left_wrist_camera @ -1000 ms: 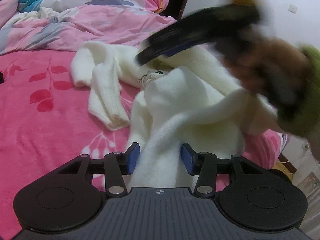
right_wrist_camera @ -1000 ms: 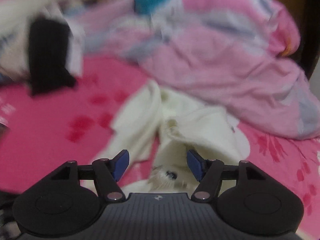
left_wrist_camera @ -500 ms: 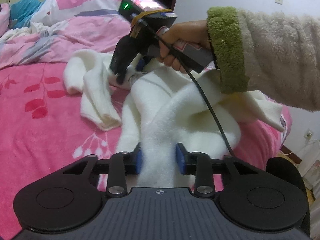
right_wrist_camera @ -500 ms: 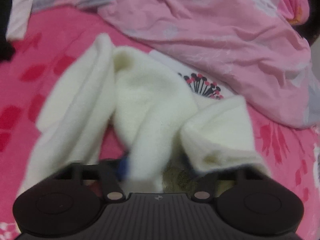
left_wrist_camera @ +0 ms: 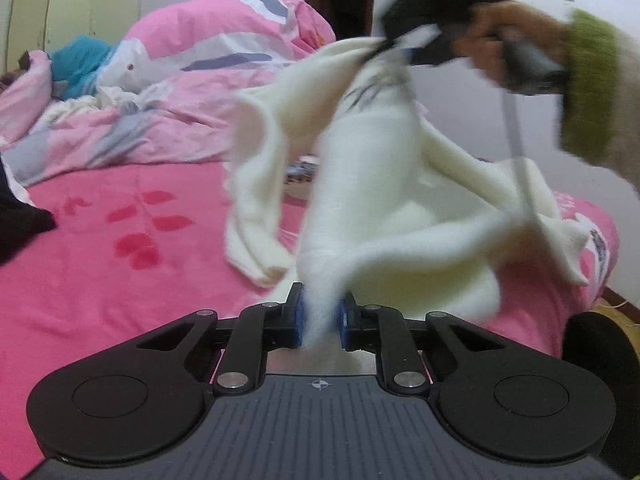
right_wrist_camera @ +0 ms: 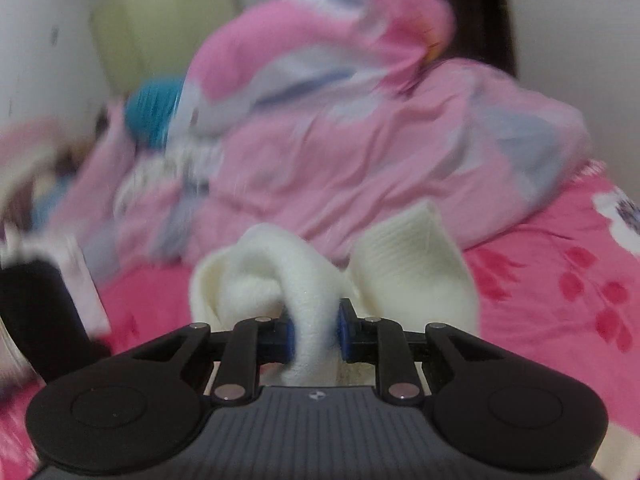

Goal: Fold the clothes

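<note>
Your left wrist camera is looking low across the bed (left_wrist_camera: pixel 100 280) toward its far corner, close behind the white garment (left_wrist_camera: pixel 380 200). Your right wrist camera is facing the pink quilt (right_wrist_camera: pixel 340 140) heaped at the far edge. Both are sharing garment, quilt and bed.

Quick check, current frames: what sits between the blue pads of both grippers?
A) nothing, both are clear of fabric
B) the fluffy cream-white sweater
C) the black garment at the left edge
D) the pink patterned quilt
B: the fluffy cream-white sweater is bunched between the pads of the left gripper and of the right gripper, whose jaws are closing on it.
</note>
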A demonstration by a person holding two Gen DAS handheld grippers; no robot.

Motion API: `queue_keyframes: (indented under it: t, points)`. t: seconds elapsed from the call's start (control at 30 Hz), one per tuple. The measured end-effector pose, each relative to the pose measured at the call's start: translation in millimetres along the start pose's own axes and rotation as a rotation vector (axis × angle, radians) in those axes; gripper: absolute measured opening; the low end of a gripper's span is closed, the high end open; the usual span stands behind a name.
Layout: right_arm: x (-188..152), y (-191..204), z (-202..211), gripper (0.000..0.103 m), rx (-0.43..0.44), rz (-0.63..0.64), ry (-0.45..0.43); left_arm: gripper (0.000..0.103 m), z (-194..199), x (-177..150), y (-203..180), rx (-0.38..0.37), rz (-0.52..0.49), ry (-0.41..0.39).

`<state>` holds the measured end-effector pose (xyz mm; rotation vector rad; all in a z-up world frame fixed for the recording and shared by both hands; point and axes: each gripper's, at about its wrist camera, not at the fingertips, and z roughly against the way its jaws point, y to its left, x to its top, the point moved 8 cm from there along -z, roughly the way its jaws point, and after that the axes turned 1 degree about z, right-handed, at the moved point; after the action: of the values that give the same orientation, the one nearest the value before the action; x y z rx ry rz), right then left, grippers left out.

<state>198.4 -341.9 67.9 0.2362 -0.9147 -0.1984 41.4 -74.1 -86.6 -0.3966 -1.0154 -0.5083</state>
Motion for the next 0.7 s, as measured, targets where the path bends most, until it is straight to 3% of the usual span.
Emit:
queue_keyframes:
  t: [0.1, 0.2, 0.43, 0.53, 0.6, 0.7]
  points:
    - [-1.4, -42.4, 36.2, 0.022, 0.009, -0.113, -0.063, 0.011, 6.4, 6.7, 4.3, 0.022, -0.048, -0.024]
    - [-27.9, -96.0, 66.6, 0.022, -0.011, -0.239, -0.105, 0.011, 8.5, 7.5, 3.2, 0.005, -0.078, -0.029]
    - [-156.3, -203.9, 86.4, 0.021, -0.051, -0.562, -0.036, 0.012, 11.0, -3.8, -6.7, -0.057, -0.099, 0.023]
    - [-200.8, -228.5, 82.5, 0.021, 0.0, -0.69, -0.029, 0.014, 17.0, -0.7, -5.1, -0.111, -0.036, 0.051]
    - [-207.2, -228.7, 84.4, 0.021, 0.04, -0.689, -0.056, 0.015, 22.3, 4.1, -3.4, -0.145, 0.008, 0.066]
    - [-199.3, -216.9, 94.1, 0.025, 0.016, -0.558, -0.061, 0.018, 27.0, 10.6, 0.6, -0.18, 0.086, 0.086]
